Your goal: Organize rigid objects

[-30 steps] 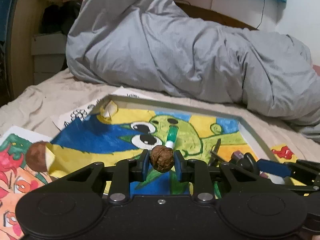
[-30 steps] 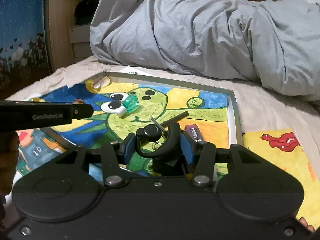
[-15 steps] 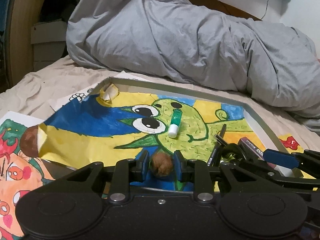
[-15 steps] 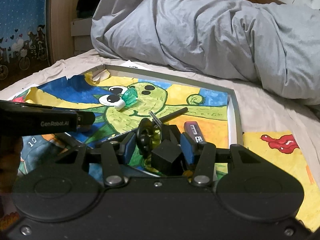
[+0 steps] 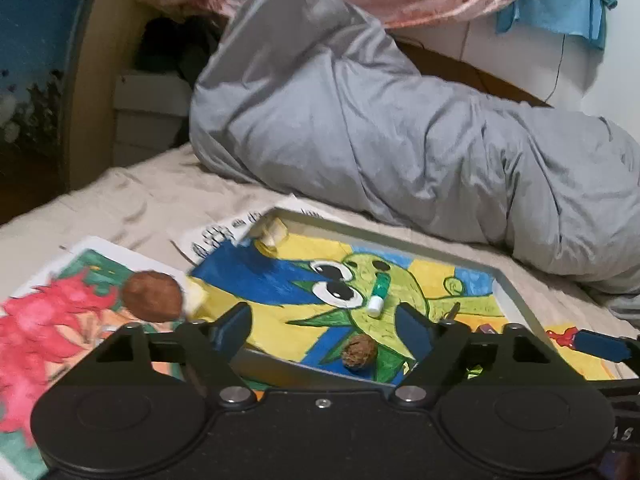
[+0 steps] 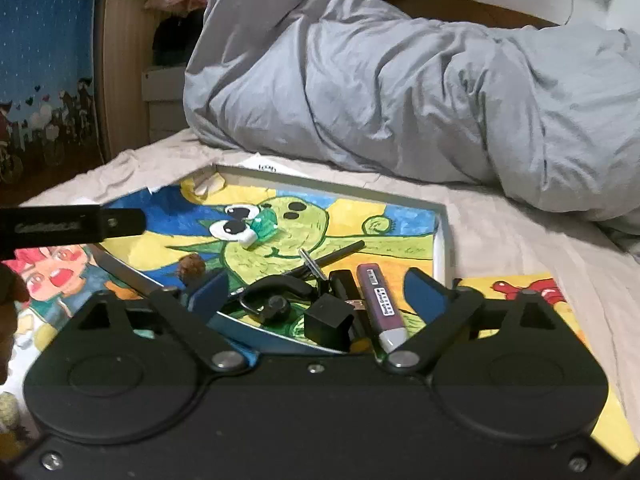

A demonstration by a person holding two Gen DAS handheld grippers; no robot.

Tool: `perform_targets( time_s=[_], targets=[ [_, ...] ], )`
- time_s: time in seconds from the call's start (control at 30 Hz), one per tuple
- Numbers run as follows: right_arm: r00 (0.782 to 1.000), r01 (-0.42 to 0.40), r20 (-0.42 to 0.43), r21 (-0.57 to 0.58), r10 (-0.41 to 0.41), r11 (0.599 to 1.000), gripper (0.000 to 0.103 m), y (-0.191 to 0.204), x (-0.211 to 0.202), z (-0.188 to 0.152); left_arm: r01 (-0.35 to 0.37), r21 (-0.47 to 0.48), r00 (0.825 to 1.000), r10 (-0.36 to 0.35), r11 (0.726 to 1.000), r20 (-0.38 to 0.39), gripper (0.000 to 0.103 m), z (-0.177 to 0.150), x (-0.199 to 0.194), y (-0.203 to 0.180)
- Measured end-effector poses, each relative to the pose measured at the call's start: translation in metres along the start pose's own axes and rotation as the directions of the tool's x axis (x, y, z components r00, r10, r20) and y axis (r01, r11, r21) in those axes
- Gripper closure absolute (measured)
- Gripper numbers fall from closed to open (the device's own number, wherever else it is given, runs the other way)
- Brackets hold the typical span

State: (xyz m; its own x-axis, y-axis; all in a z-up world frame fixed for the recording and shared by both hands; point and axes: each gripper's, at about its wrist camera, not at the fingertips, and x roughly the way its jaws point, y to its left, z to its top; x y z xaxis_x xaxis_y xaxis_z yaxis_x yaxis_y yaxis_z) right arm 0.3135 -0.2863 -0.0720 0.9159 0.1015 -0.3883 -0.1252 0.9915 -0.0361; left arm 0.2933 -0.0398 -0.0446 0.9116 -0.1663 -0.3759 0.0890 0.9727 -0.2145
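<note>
A shallow grey tray (image 5: pixel 510 294) (image 6: pixel 444 224) lined with a green cartoon drawing lies on the bed. A wrinkled walnut (image 5: pixel 359 352) (image 6: pixel 192 265) rests in it, free of my left gripper (image 5: pixel 322 330), which is open above it. A green-and-white tube (image 5: pixel 379 296) (image 6: pixel 260 232) lies on the drawing. My right gripper (image 6: pixel 316 286) is open over a black earpiece (image 6: pixel 272 300), a black block (image 6: pixel 326 320), a purple stick (image 6: pixel 380 300), a key (image 6: pixel 312 264) and a black pen (image 6: pixel 340 252), all lying in the tray.
A second brown nut (image 5: pixel 152 296) sits on the red-and-green drawing (image 5: pixel 48 320) left of the tray. A rumpled grey duvet (image 5: pixel 400 140) fills the bed behind. Another yellow drawing (image 6: pixel 540 300) lies right of the tray. The left gripper's side (image 6: pixel 72 226) crosses the right view.
The left gripper opened and let the walnut down into the tray. The right gripper opened and released the black earpiece among the other items. Both grippers pulled back and up.
</note>
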Motion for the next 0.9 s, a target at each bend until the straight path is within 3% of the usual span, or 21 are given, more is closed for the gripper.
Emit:
perform_targets(
  time_s=[0.17,0.33,0.9],
  targets=[
    [1.0,0.006,0.024,0.042,-0.007,0.999,0.001,-0.001,-0.027,0.002,-0.026,0.021,0.999,0.025,0.999,0.039,0.006,-0.002,-0.039,0.002],
    [0.999,0.022,0.025,0.077,-0.024,0.997,0.001,0.002,-0.058,-0.006,-0.039,0.027,0.998,0.038,0.999,0.048,0.001,-0.01,-0.075,0.004],
    [0.995,0.095,0.007,0.143,-0.097,0.985,0.001,0.013,-0.142,-0.039,-0.042,0.059,0.999,0.04,0.997,0.032,0.001,-0.039,-0.136,0.008]
  ],
)
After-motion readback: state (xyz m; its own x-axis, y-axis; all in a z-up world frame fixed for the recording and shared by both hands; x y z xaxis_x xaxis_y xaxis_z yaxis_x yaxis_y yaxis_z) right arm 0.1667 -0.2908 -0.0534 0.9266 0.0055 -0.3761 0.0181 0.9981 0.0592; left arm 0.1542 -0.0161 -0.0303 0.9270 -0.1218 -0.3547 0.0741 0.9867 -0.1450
